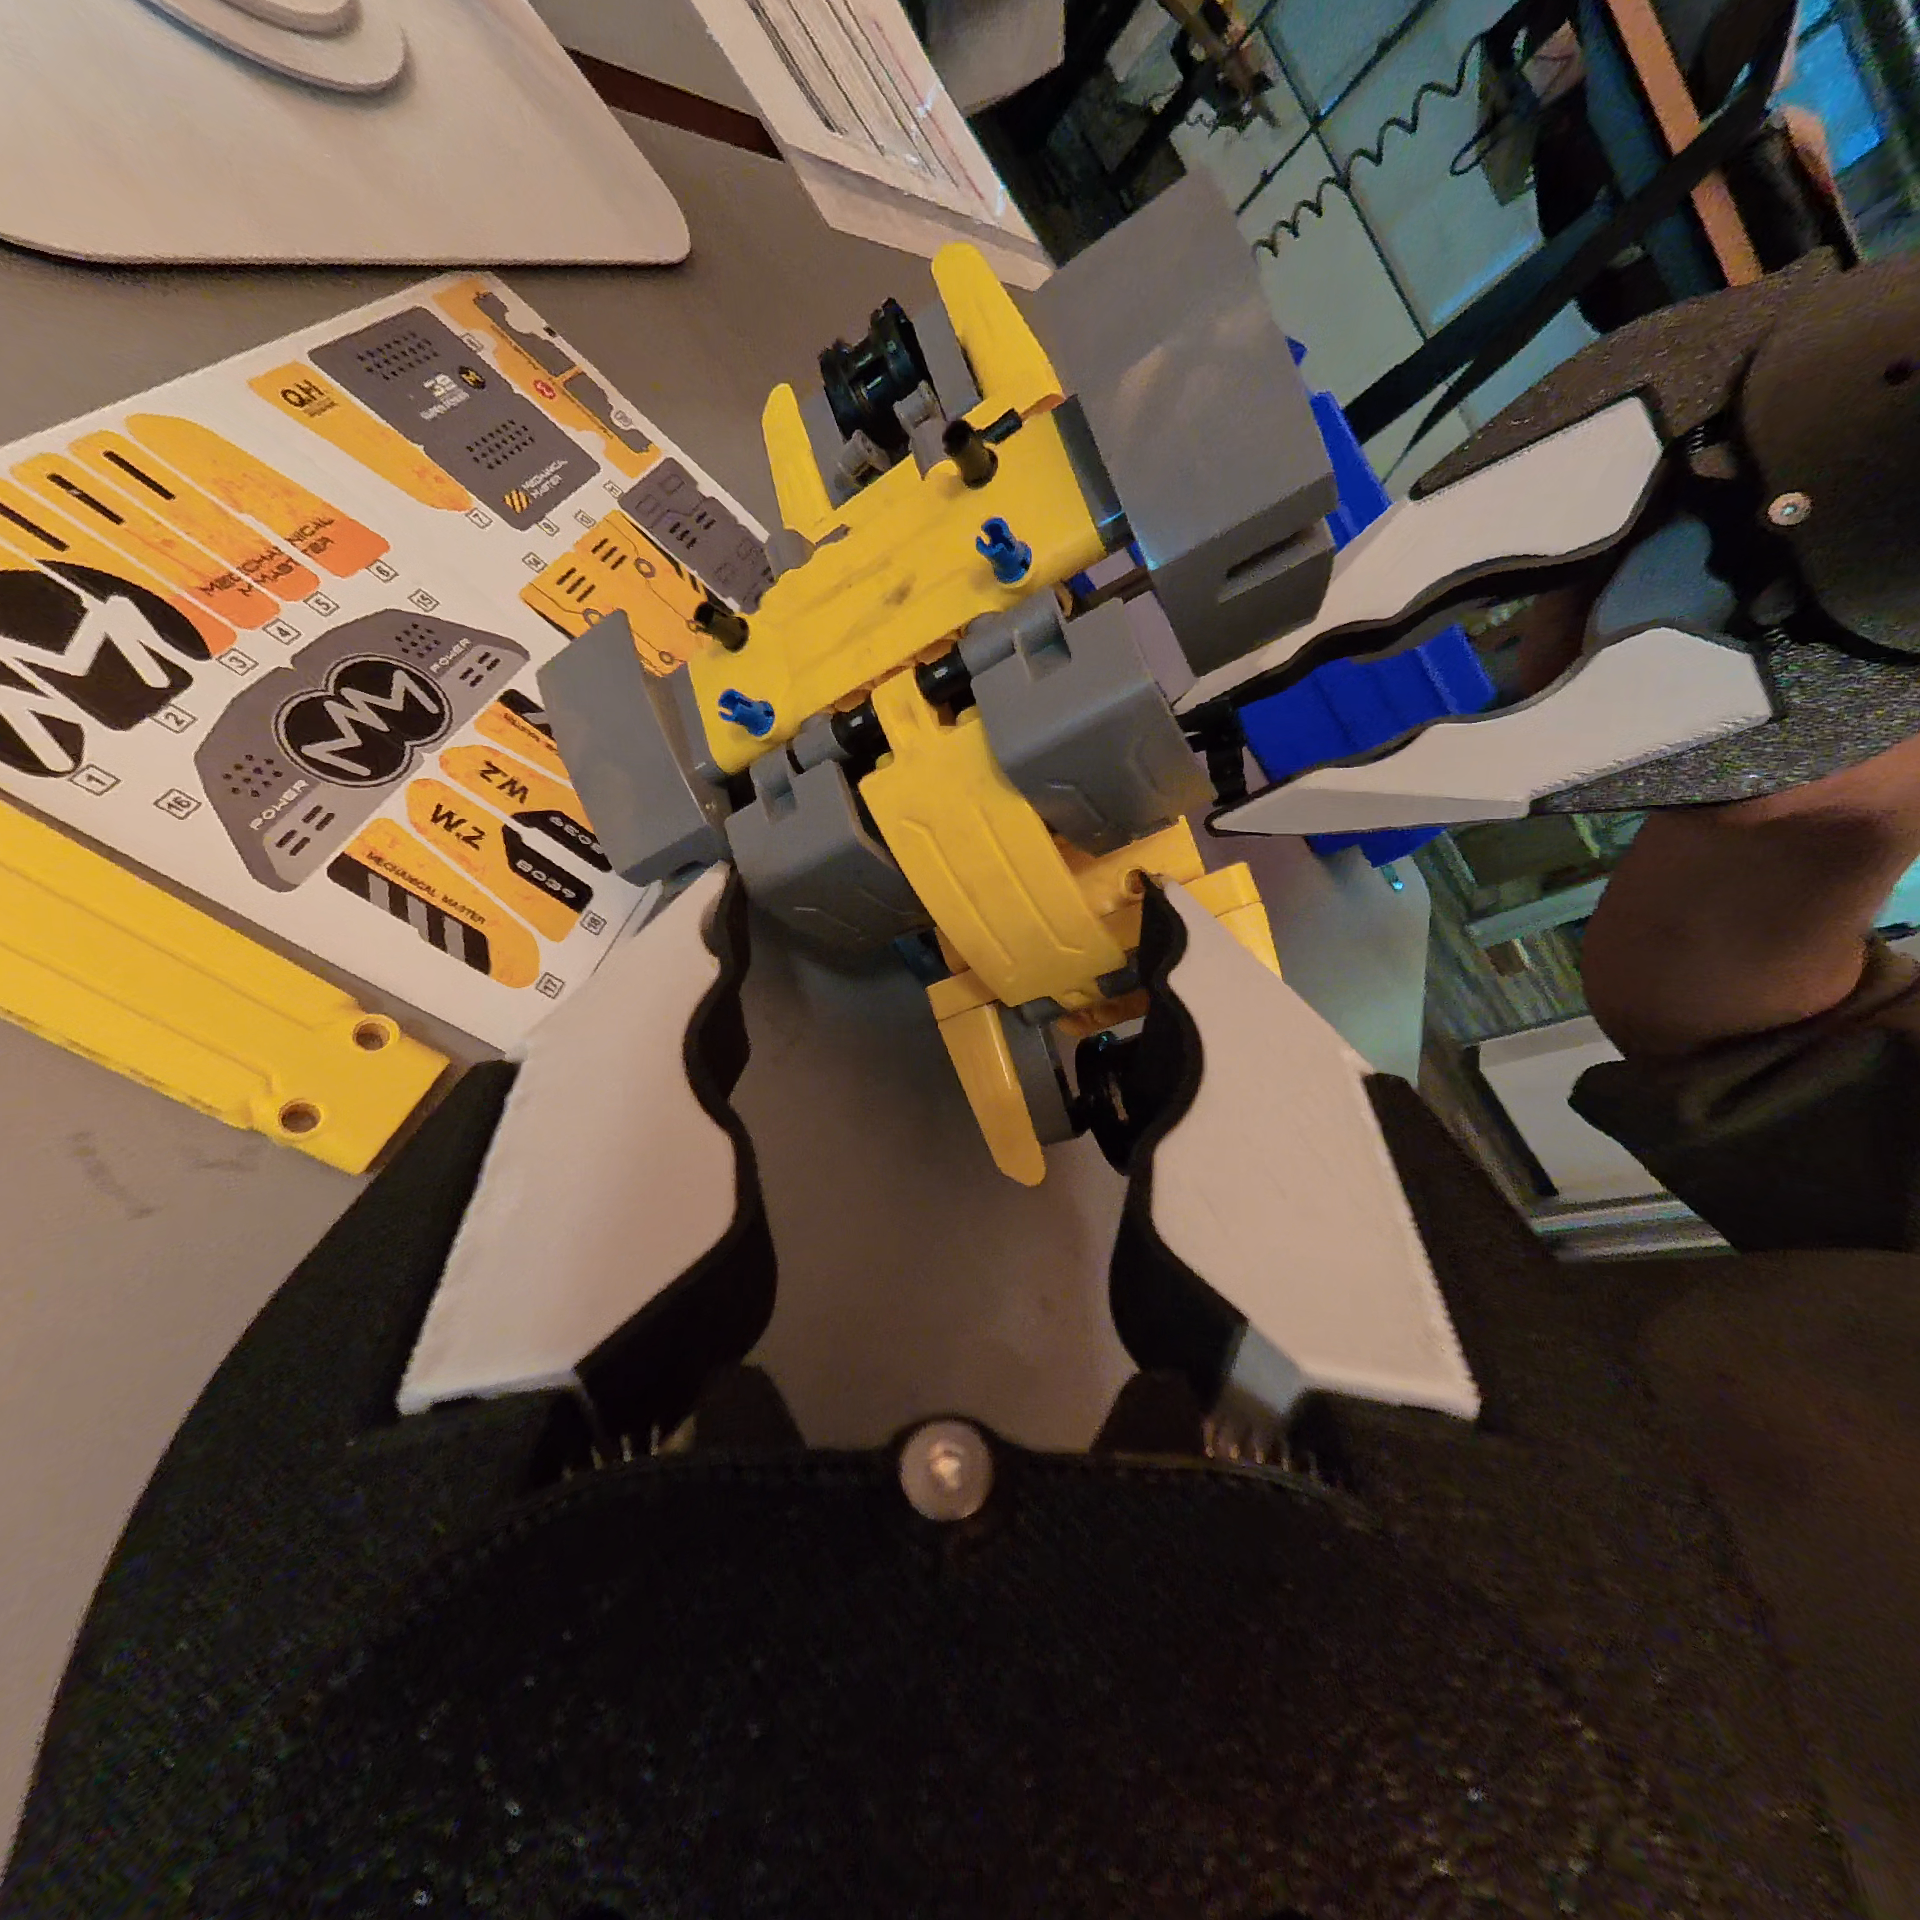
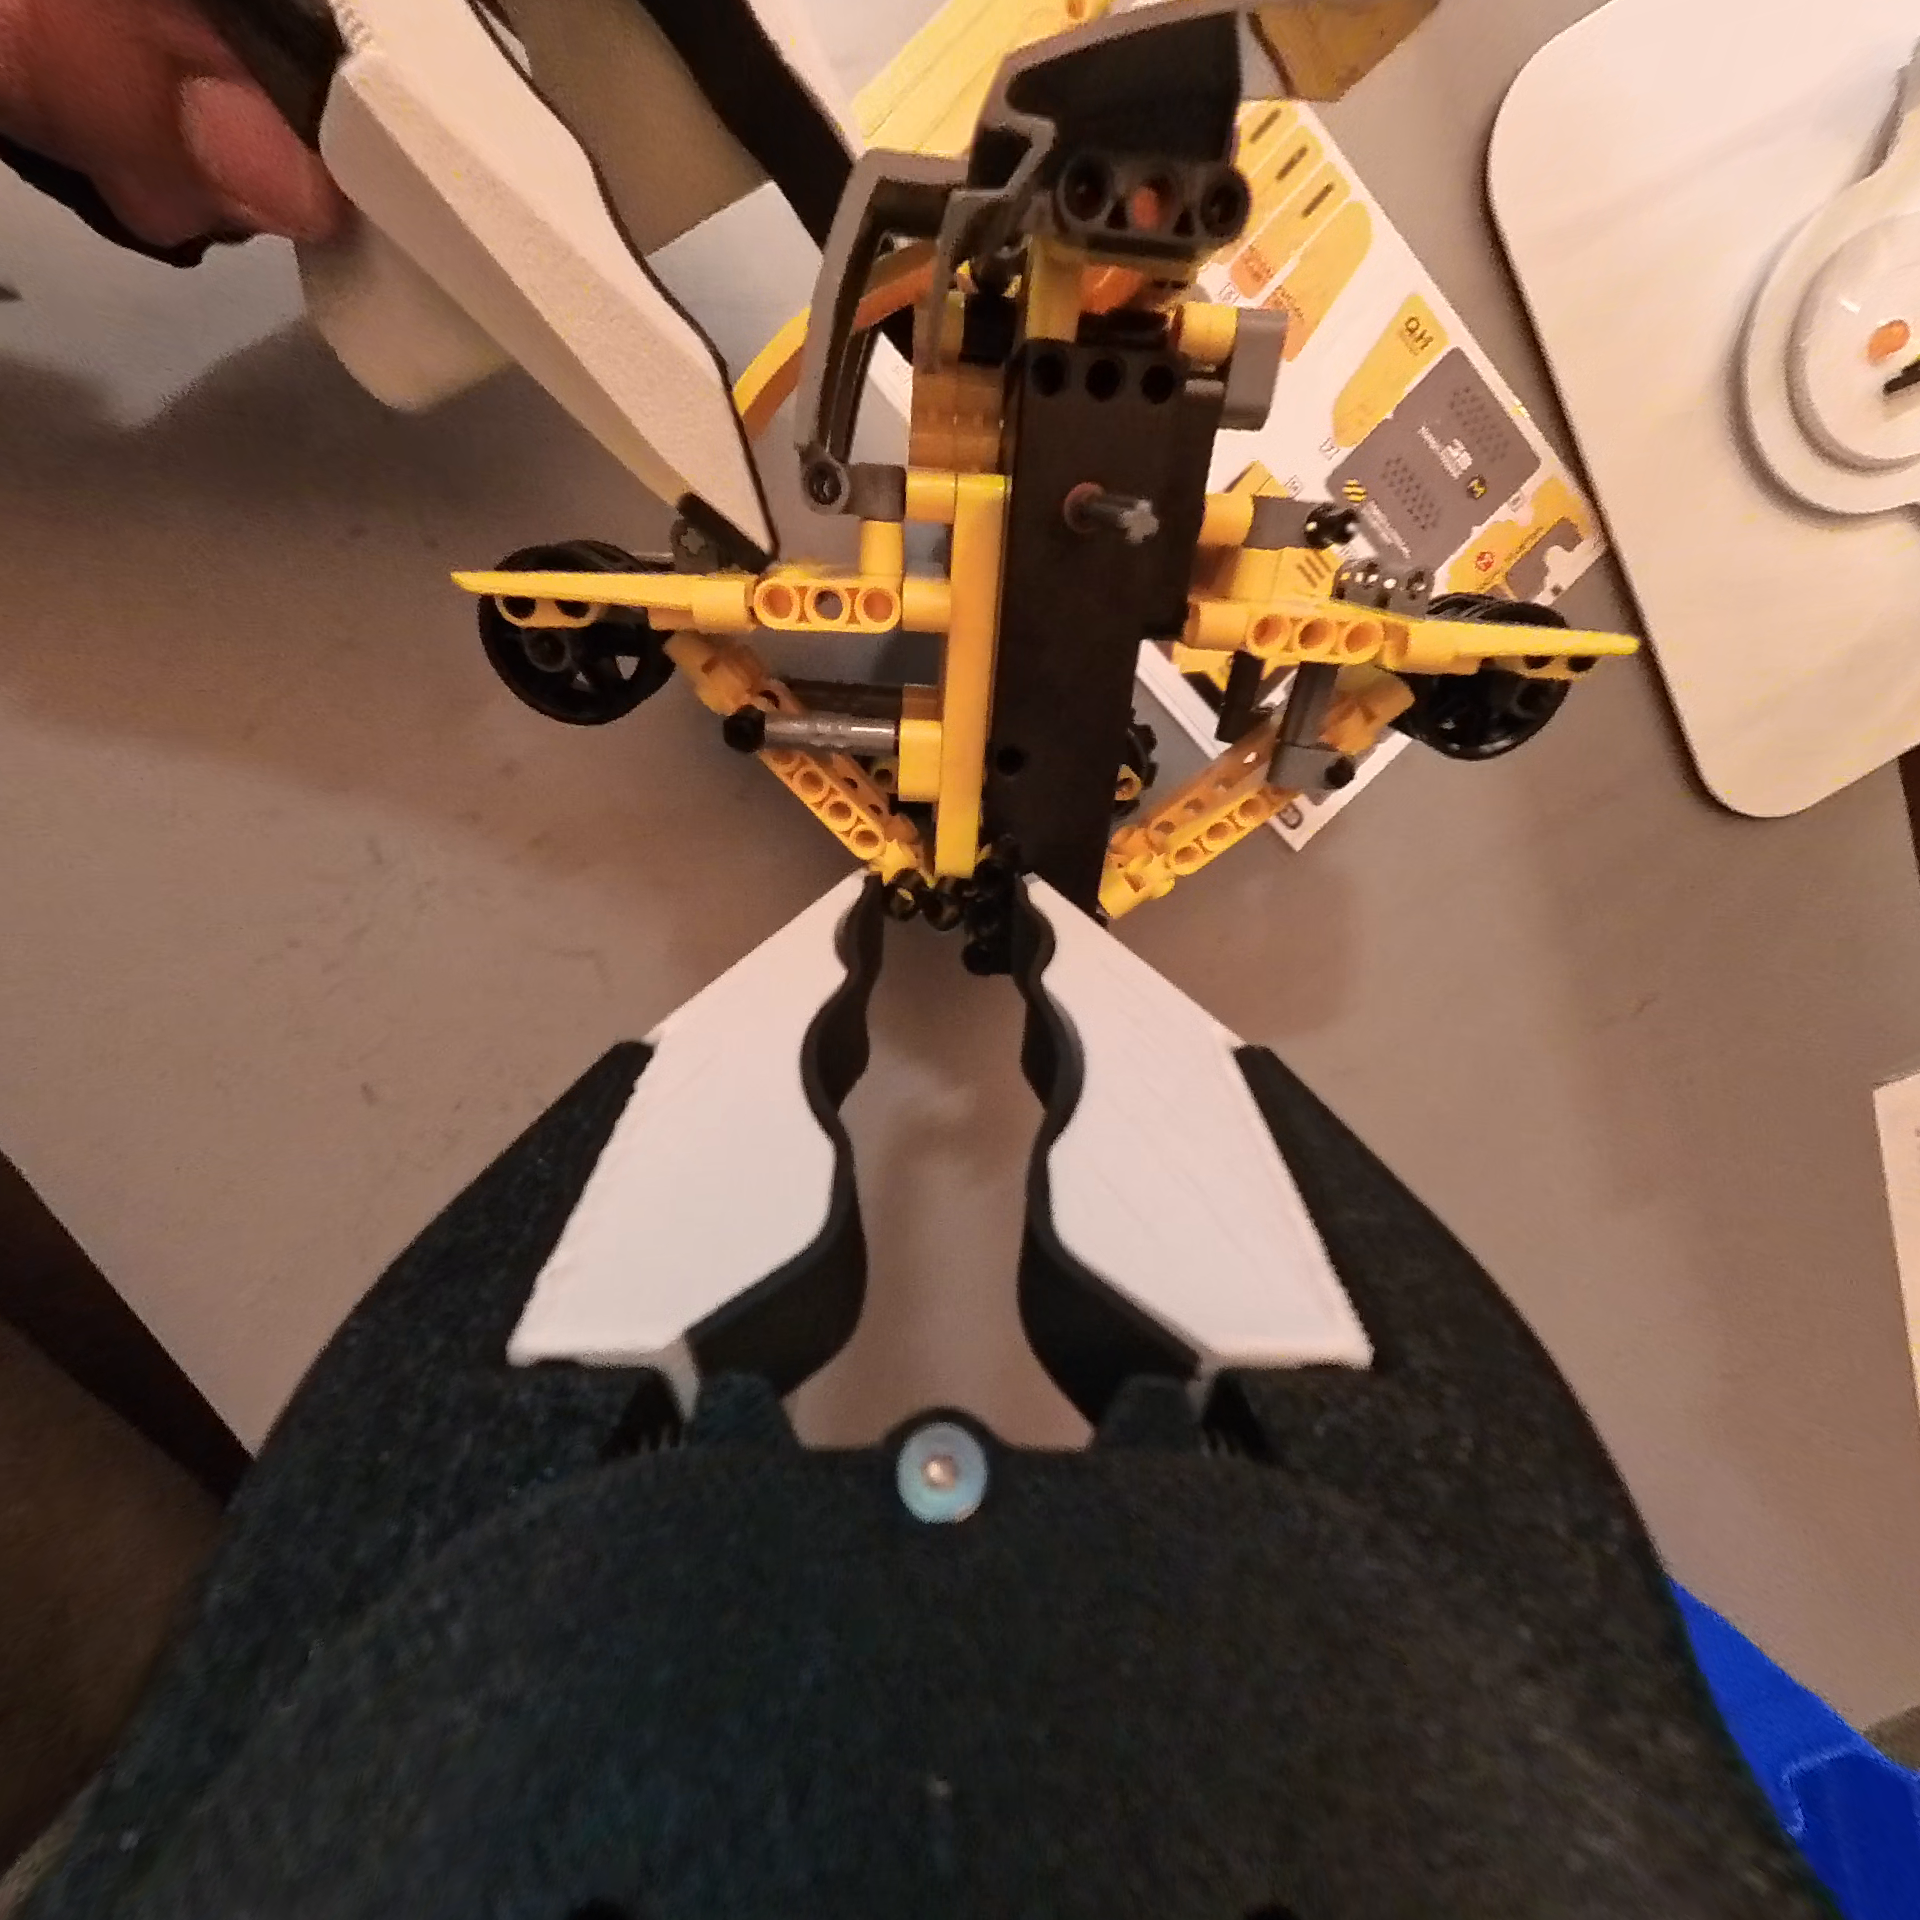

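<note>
We see a grey table (image 1: pixel 208 1299) with a white, round-cornered base plate (image 1: pixel 312 156) at its far left. Nearer lies a sticker sheet (image 1: pixel 312 623) of yellow, grey and black decals; it carries printed words and small numbers, which we leave unread. A long yellow panel (image 1: pixel 187 997) with holes at its end lies just beside the sheet's near edge.

The yellow and grey brick-built model (image 1: pixel 935 665), with black wheels and blue pins, is held up above the table between the two tools. In the left wrist view its long axis runs from near to far, tilted slightly right, directly ahead of the left gripper (image 1: pixel 935 894). That gripper's fingers stand apart around the model's near end, one tip against a grey block and the other against the yellow part; they appear to clasp it, though we cannot tell how firmly.

The right gripper (image 2: pixel 945 894) comes in from the right side, and its tips are nearly together, pinching the model's black and yellow end pieces. In the right wrist view the model's black central beam (image 2: pixel 1091 623) points straight away from this tool, wheels out to either side. A blue bin (image 1: pixel 1371 696) sits behind the model. Both tools touch the model, so neither is nearer.
</note>
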The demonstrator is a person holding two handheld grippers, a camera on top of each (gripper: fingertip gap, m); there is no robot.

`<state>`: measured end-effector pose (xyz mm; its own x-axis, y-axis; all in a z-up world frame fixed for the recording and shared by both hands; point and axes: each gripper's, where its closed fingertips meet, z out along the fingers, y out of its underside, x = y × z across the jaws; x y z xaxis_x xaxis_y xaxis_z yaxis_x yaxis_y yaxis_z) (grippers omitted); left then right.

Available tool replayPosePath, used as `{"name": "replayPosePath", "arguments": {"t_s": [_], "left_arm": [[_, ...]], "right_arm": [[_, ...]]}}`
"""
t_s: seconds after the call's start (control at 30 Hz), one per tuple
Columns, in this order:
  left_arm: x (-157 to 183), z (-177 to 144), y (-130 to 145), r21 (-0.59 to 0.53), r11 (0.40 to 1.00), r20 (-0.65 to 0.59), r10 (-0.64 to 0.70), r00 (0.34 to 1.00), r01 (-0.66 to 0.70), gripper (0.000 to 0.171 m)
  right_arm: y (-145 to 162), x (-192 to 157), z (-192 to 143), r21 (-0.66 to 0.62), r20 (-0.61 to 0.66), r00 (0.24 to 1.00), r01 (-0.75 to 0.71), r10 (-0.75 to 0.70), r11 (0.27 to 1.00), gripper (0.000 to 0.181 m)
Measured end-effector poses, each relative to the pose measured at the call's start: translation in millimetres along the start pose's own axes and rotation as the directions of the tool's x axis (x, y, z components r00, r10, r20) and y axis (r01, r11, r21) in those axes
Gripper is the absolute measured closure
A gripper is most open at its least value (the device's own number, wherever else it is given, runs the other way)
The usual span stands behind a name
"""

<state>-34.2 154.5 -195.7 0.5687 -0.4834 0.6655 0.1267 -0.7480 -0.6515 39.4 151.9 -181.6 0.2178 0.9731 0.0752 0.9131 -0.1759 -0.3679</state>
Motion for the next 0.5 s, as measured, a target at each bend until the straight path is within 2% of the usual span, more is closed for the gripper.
{"name": "replayPosePath", "arguments": {"t_s": [0.17, 0.33, 0.43, 0.5], "left_arm": [[3, -1, 1, -0.013, 1.0, -0.035, -0.016, 0.999, 0.015, 0.095], [3, -3, -1, -0.005, 1.0, -0.014, 0.012, 1.0, -0.012, 0.093], [5, -12, -10, 0.035, 0.998, 0.009, 0.049, 0.999, -0.05, 0.092], [8, -23, -24, 0.102, 0.99, 0.035, 0.094, 0.995, -0.097, 0.092]], "right_arm": [[0, 0, 0, 0.008, 0.0, 1.0, 0.008, -0.008, 1.0, 0.157], [-1, 2, 0, 0.073, -0.055, 0.998, 0.044, -0.04, 0.996, 0.157], [-2, 3, 0, 0.113, -0.092, 0.994, 0.071, -0.061, 0.991, 0.157], [-3, 3, 0, 0.14, -0.104, 0.993, 0.079, -0.065, 0.987, 0.157]]}}
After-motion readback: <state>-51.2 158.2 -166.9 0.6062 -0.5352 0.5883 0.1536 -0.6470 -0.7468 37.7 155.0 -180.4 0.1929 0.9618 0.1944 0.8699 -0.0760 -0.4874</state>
